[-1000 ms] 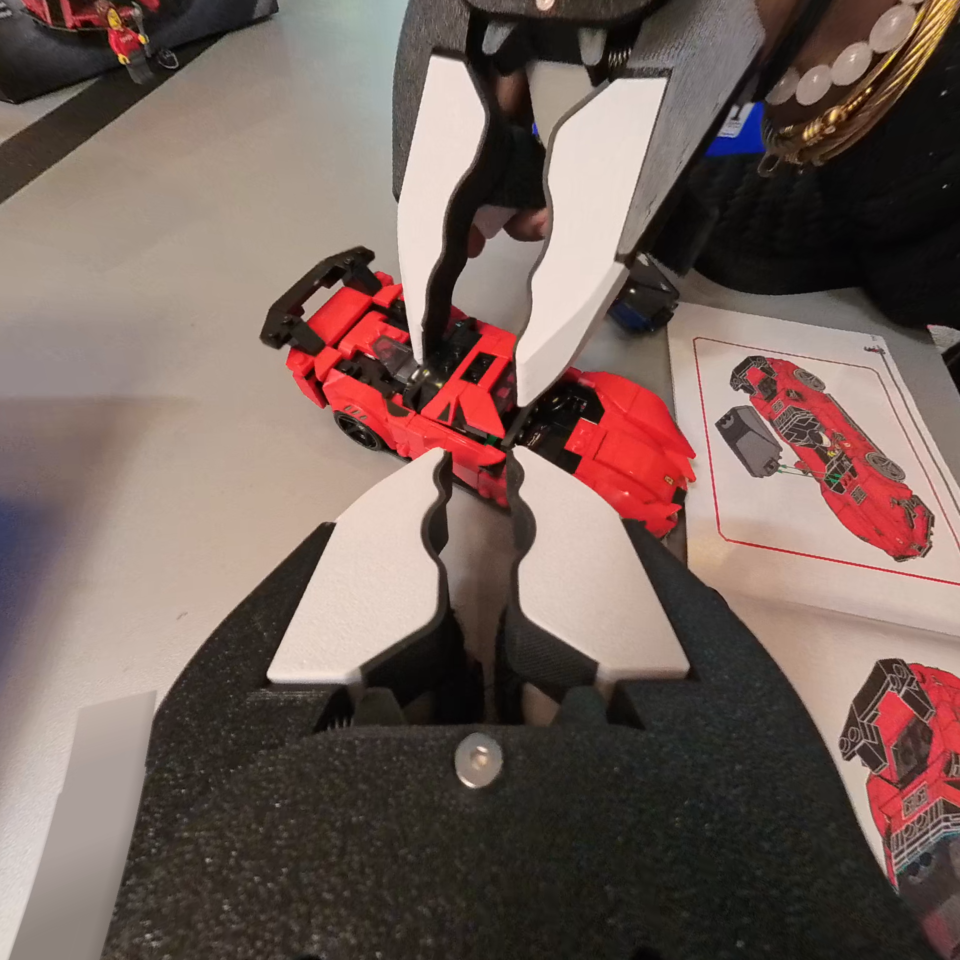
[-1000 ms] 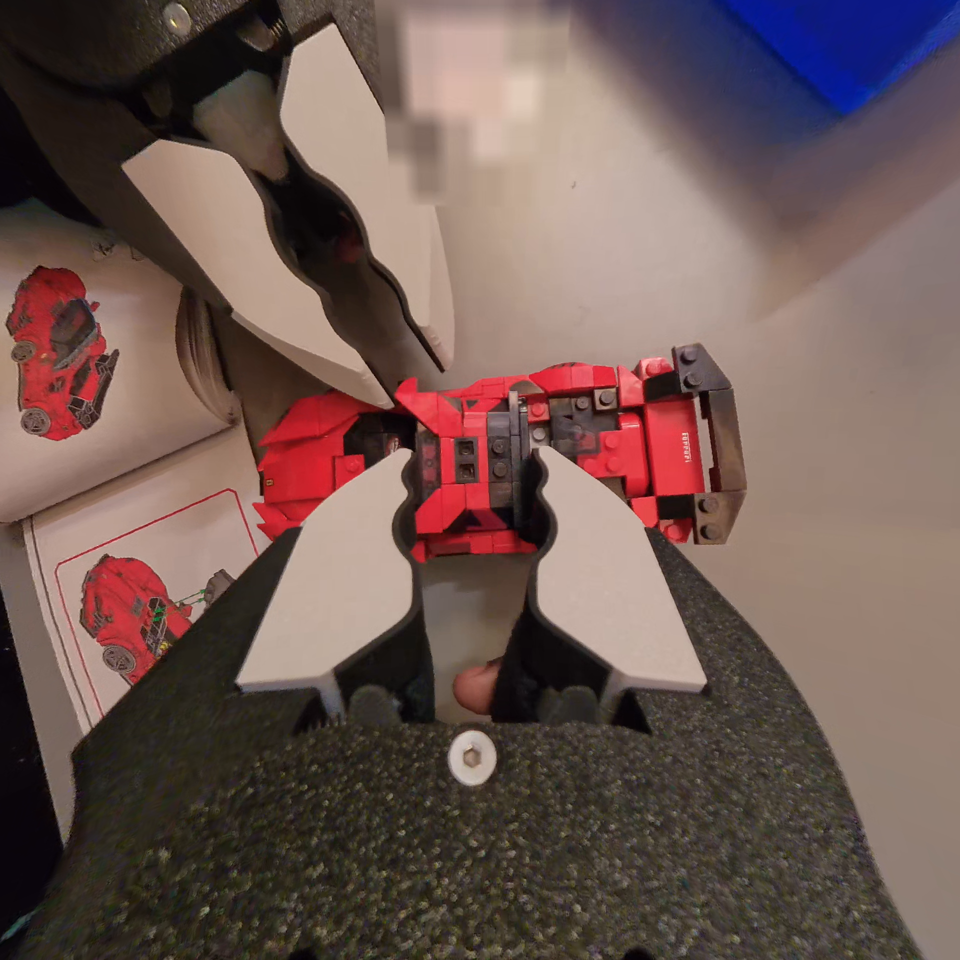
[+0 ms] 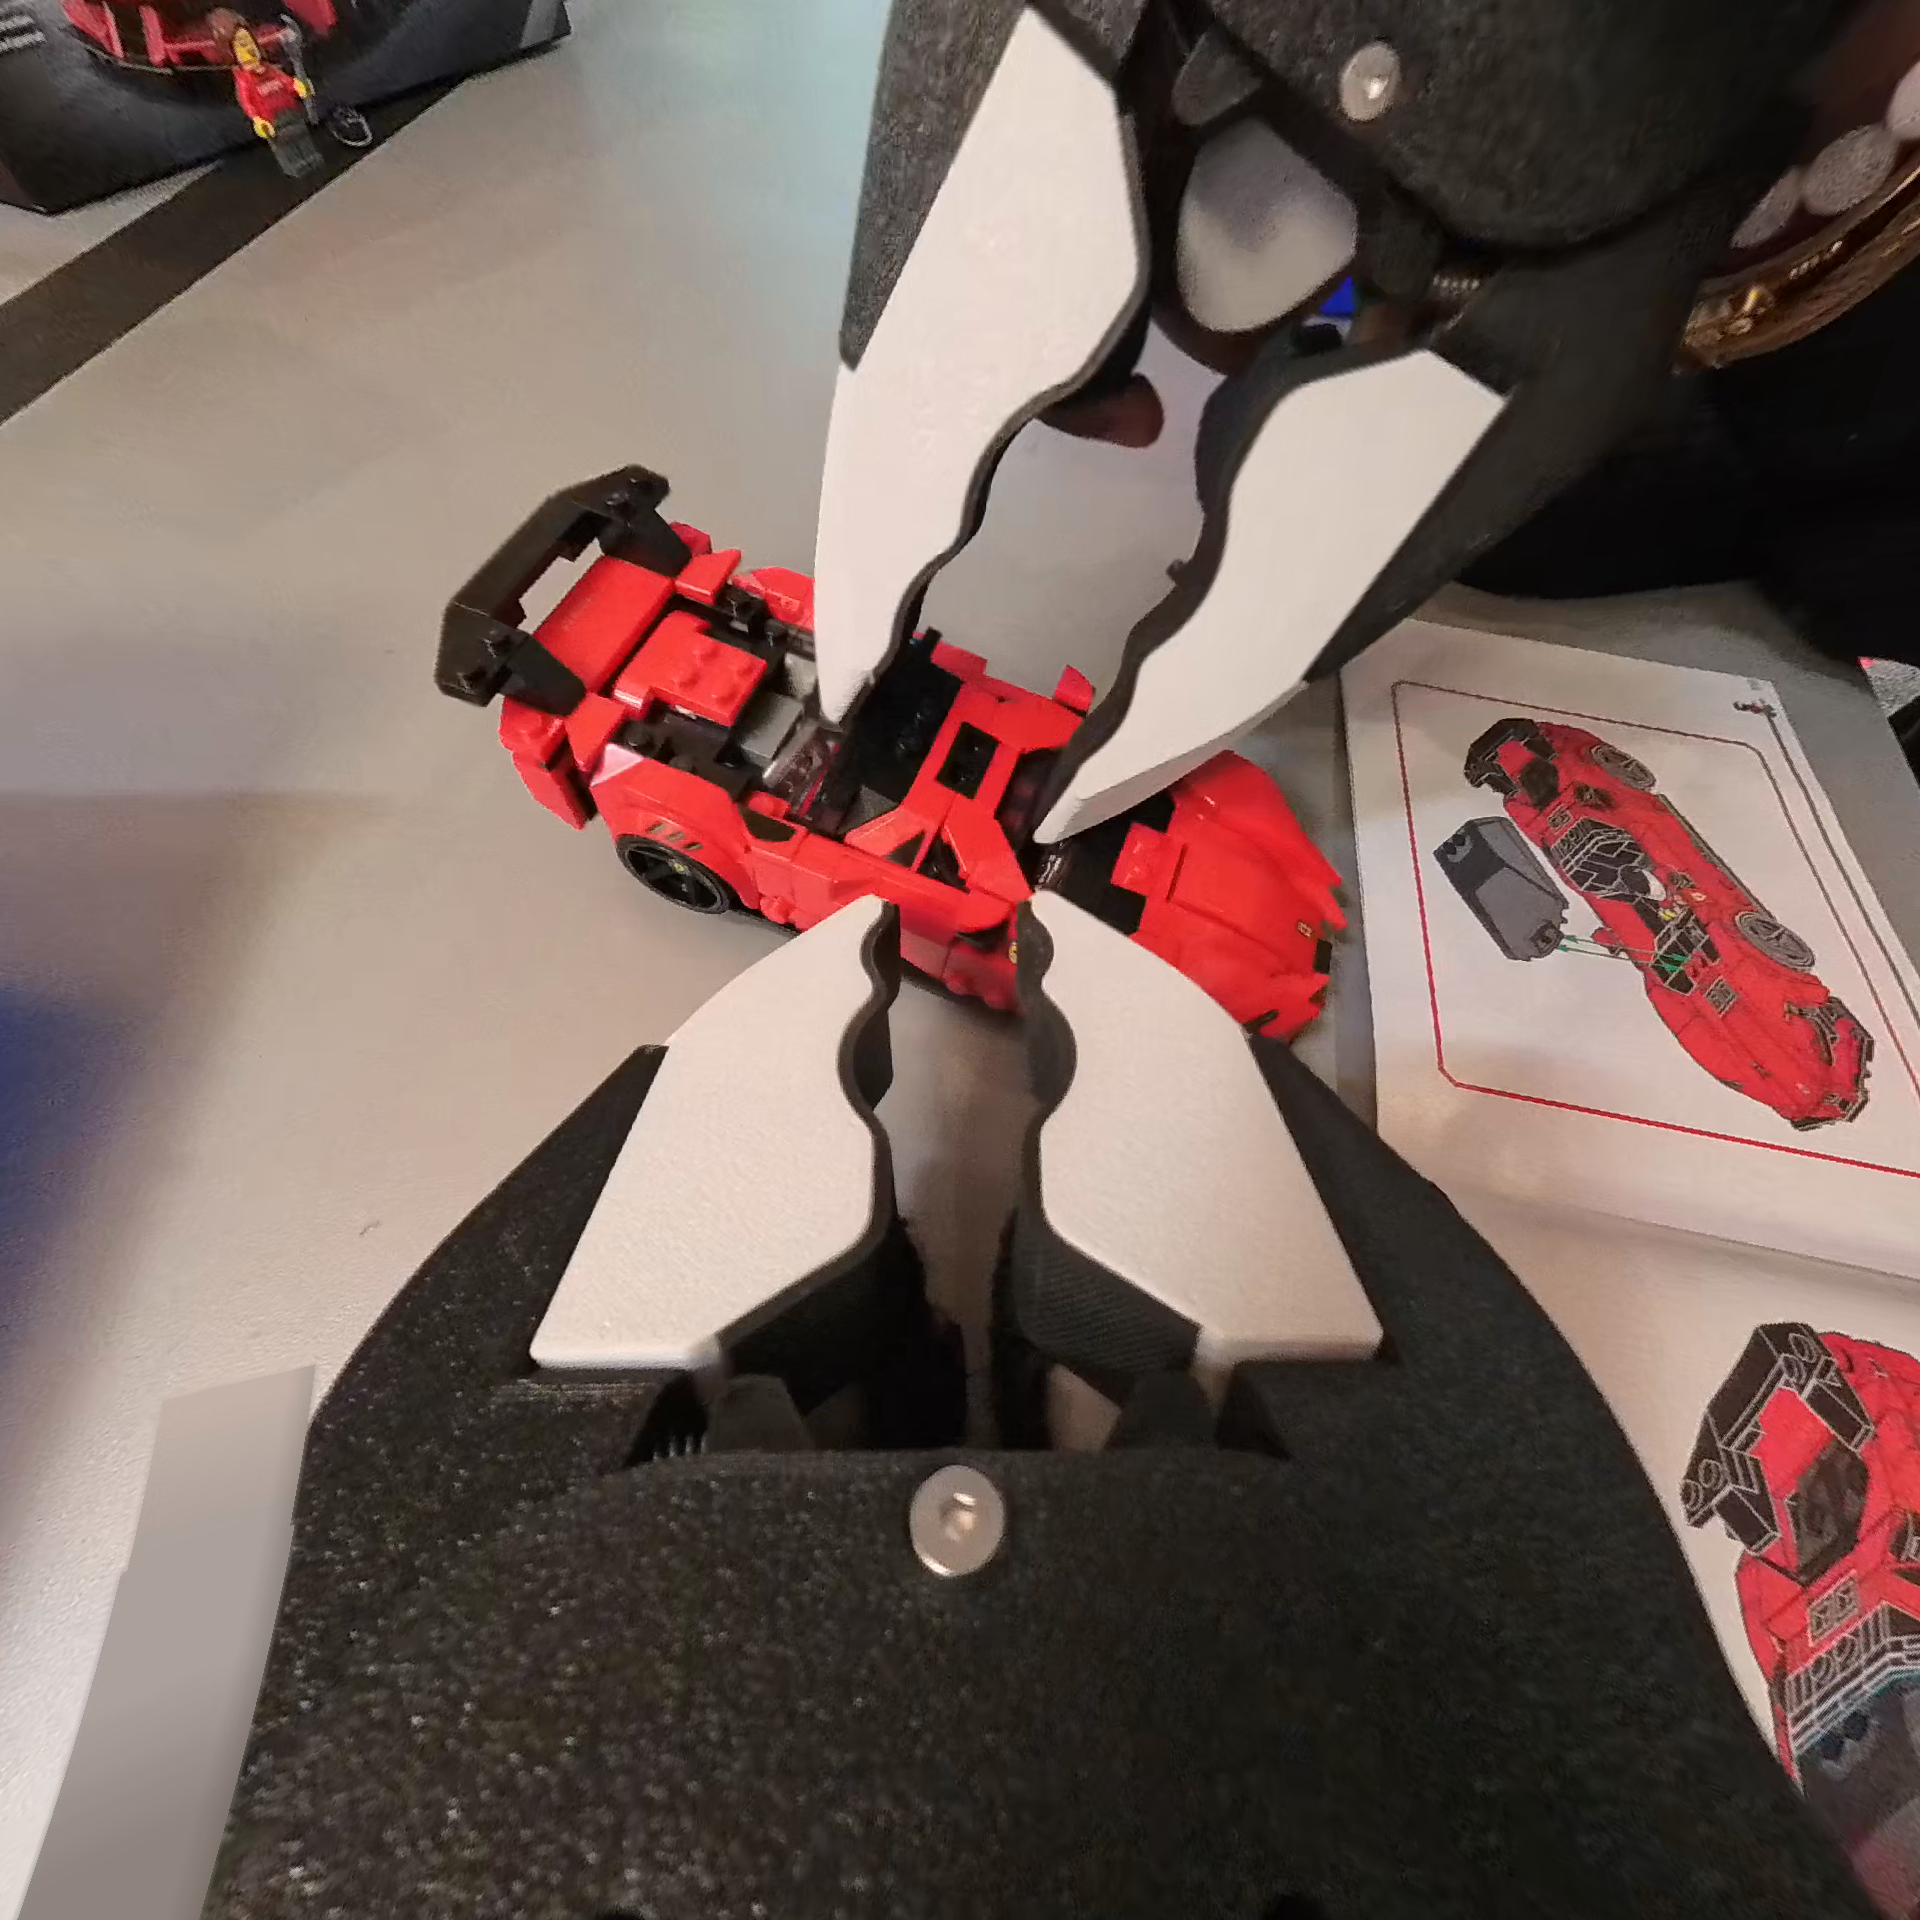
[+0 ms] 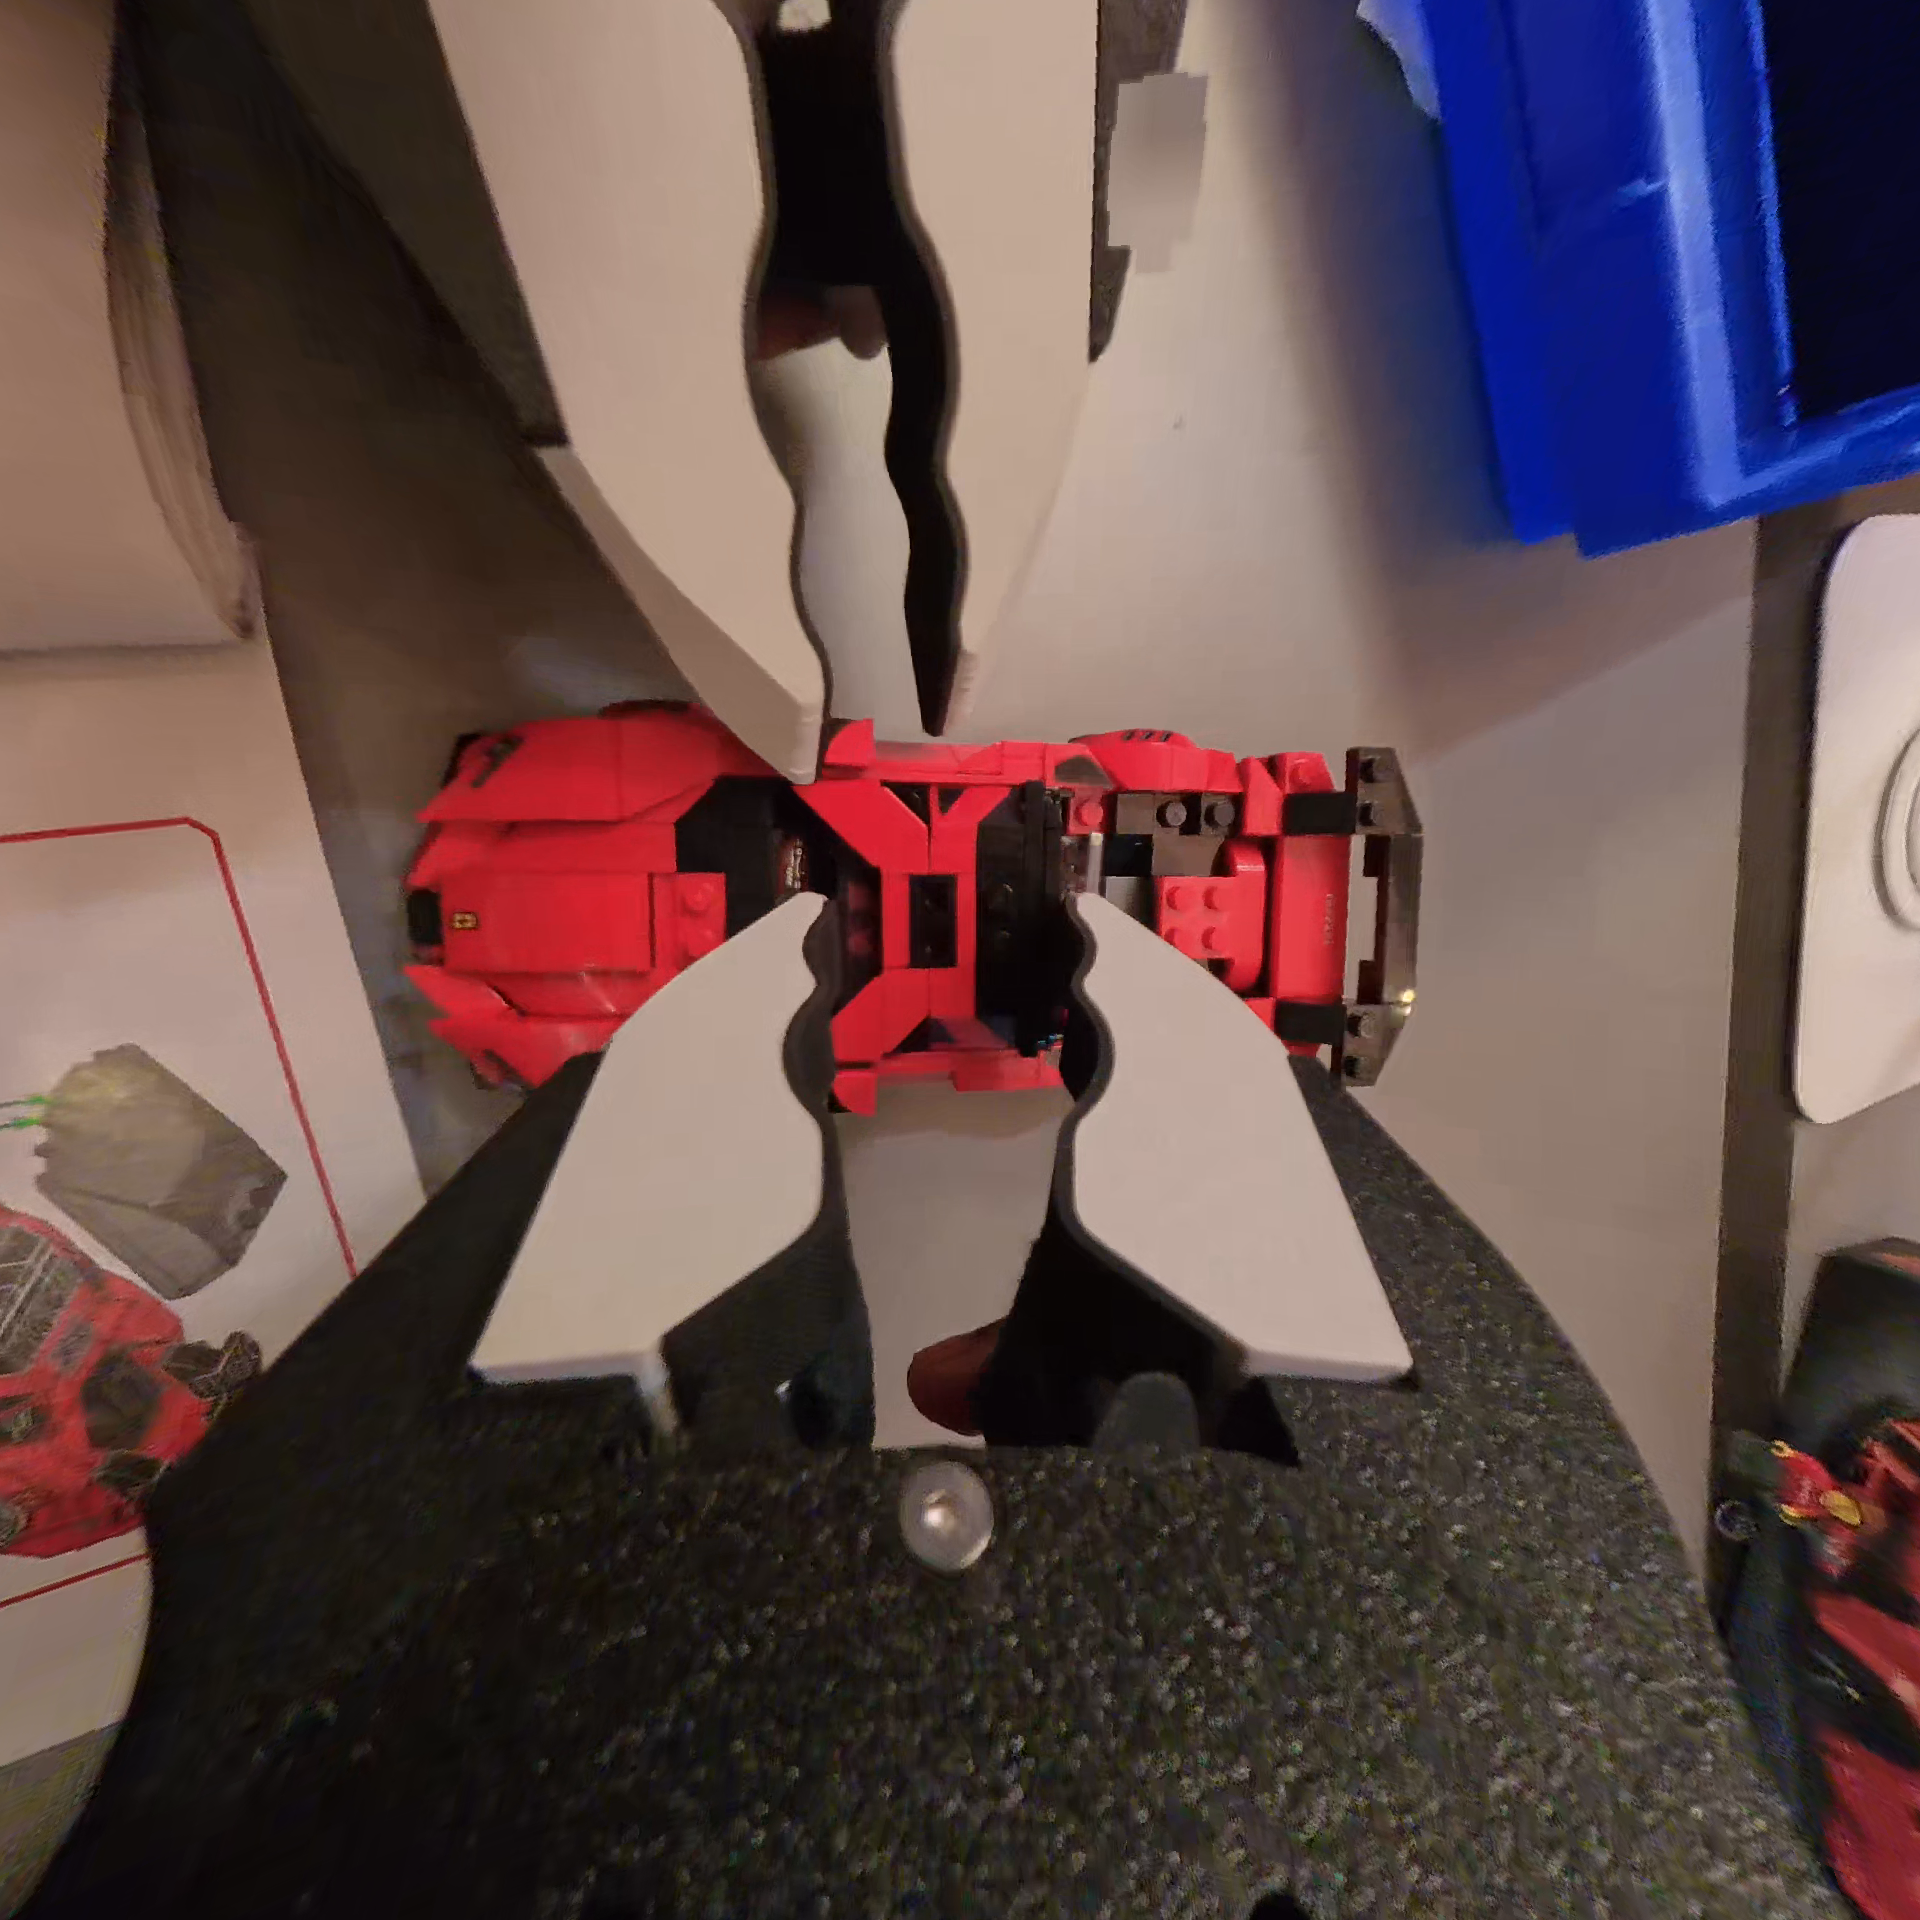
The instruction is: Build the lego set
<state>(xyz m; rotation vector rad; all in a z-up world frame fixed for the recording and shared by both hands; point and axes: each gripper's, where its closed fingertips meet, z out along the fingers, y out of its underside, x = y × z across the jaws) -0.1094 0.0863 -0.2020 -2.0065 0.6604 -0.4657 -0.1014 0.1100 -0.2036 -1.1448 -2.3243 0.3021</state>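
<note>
My left claw (image 3: 951, 914) sits at six o'clock of the red lego car (image 3: 894, 821), its fingers spread a little and the tips right at the car's near side by the door; I cannot tell whether they touch it, and nothing is pinched between them. The car rests on its wheels on the grey counter (image 3: 312, 520), black rear wing at nine o'clock, nose at three o'clock. From twelve o'clock my right claw (image 3: 935, 774) reaches down over the cabin, fingers spread wide, one tip at the roof's rear edge and the other by the windscreen. In my right wrist view the right claw (image 4: 945, 909) straddles the roof with a gap on each side, gripping nothing. At three o'clock of the car, the open instruction booklet (image 3: 1621, 1039) lies flat, just beside the nose. Far at eleven o'clock stands the set's box (image 3: 156, 114). A blue bin (image 4: 1621, 260) lies at one o'clock in the right view.
</note>
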